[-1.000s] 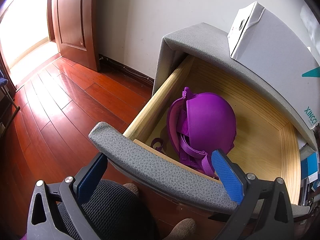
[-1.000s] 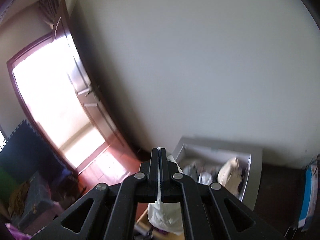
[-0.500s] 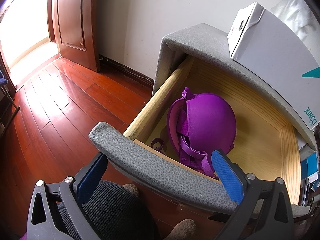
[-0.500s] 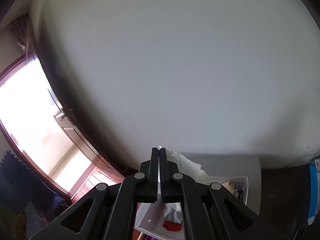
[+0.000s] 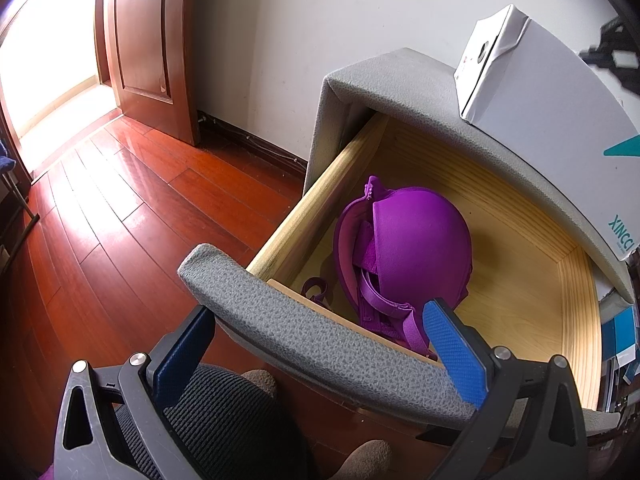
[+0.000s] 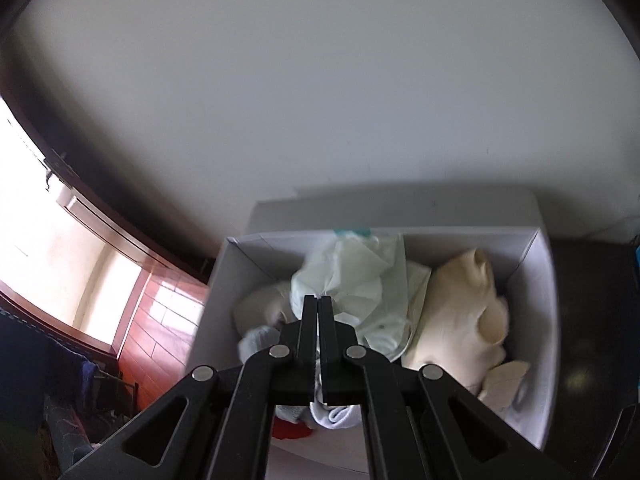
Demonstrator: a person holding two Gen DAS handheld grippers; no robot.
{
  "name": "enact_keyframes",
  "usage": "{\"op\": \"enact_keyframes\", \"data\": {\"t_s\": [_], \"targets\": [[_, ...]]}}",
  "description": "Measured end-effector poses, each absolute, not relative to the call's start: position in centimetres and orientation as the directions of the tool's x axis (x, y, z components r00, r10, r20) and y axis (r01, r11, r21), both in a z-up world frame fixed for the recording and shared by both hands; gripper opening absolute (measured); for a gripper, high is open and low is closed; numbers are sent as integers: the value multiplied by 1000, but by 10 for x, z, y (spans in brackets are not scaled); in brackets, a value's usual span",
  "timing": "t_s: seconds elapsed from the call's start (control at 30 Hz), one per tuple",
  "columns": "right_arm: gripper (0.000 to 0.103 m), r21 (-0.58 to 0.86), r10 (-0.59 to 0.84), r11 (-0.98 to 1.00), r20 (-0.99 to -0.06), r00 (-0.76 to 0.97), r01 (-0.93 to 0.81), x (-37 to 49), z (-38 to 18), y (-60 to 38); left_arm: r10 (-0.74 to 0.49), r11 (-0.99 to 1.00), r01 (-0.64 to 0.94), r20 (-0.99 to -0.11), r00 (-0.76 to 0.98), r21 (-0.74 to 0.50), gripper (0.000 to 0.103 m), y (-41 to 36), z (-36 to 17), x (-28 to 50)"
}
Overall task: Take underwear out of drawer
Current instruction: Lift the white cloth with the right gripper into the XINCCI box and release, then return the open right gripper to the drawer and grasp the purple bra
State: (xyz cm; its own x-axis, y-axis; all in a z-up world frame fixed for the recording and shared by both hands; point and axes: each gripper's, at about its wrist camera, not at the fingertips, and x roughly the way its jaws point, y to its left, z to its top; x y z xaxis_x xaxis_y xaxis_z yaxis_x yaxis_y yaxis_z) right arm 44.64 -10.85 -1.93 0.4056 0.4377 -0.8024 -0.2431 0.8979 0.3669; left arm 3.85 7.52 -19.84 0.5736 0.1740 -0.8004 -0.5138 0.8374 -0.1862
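Note:
A purple bra (image 5: 416, 248) lies in the open wooden drawer (image 5: 520, 304) of a grey bedside cabinet (image 5: 384, 76). My left gripper (image 5: 318, 320) is open, its blue pads (image 5: 452, 348) straddling the grey drawer front (image 5: 304, 332) without pressing it. My right gripper (image 6: 319, 304) is shut on a pale greenish-white garment (image 6: 360, 280), whose cloth spreads from the fingertips down into the white box (image 6: 536, 280). Cream and white underwear pieces (image 6: 464, 312) lie in that box. The left wrist view shows the same box (image 5: 536, 92) on the cabinet top.
A red-brown wooden floor (image 5: 132, 208) stretches left to a wooden door (image 5: 144, 40) and a bright doorway. A person's knee in dark fabric (image 5: 224, 420) is below the drawer front. Blue items (image 5: 624, 332) stand at the right edge. The wall is close behind the cabinet.
My right gripper has come down with the pale garment until it hangs low over the white box, the cloth now reaching inside. The left gripper and the drawer have stayed still.

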Motion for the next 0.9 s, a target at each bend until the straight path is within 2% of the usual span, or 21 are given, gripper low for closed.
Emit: {"op": "enact_keyframes", "data": {"t_s": [0.13, 0.23, 0.3, 0.37, 0.4, 0.53, 0.6, 0.63, 0.67, 0.7, 0.73, 0.9], "targets": [[4, 311, 384, 920, -838, 387, -238, 449, -51, -99, 174, 838, -513, -800, 574, -185, 103, 76, -198, 40], [4, 251, 330, 936, -870, 365, -248, 446, -61, -90, 174, 838, -513, -800, 574, -186, 103, 76, -198, 40], [8, 232, 315, 940, -870, 380, -248, 439, -60, -89, 174, 838, -513, -800, 574, -185, 103, 76, -198, 40], [19, 216, 306, 945, -850, 430, -245, 427, -53, -96, 174, 838, -513, -800, 574, -186, 103, 76, -198, 40], [21, 210, 307, 945, -831, 465, -249, 417, -47, -101, 174, 838, -513, -801, 573, -185, 103, 75, -198, 40], [37, 250, 382, 922, -701, 602, -295, 356, -15, -122, 174, 838, -513, -801, 573, -185, 103, 75, -198, 40], [38, 286, 464, 884, -634, 618, -370, 310, -7, -126, 174, 838, -513, -801, 572, -185, 103, 76, -198, 40], [43, 304, 506, 860, -616, 604, -411, 297, -5, -121, 174, 838, -513, -801, 573, -185, 103, 76, -198, 41], [57, 314, 542, 836, -602, 586, -449, 278, -7, -121, 174, 838, -513, -801, 573, -185, 103, 76, -198, 41], [64, 311, 558, 823, -599, 574, -475, 259, -13, -117, 174, 838, -513, -801, 573, -185, 103, 76, -198, 41], [69, 295, 560, 817, -608, 563, -495, 239, -22, -112, 174, 838, -513, -802, 572, -185, 103, 77, -197, 42], [69, 212, 518, 797, -721, 460, -565, 185, -80, -77, 172, 840, -511, -805, 567, -181, 103, 78, -196, 45]]}}
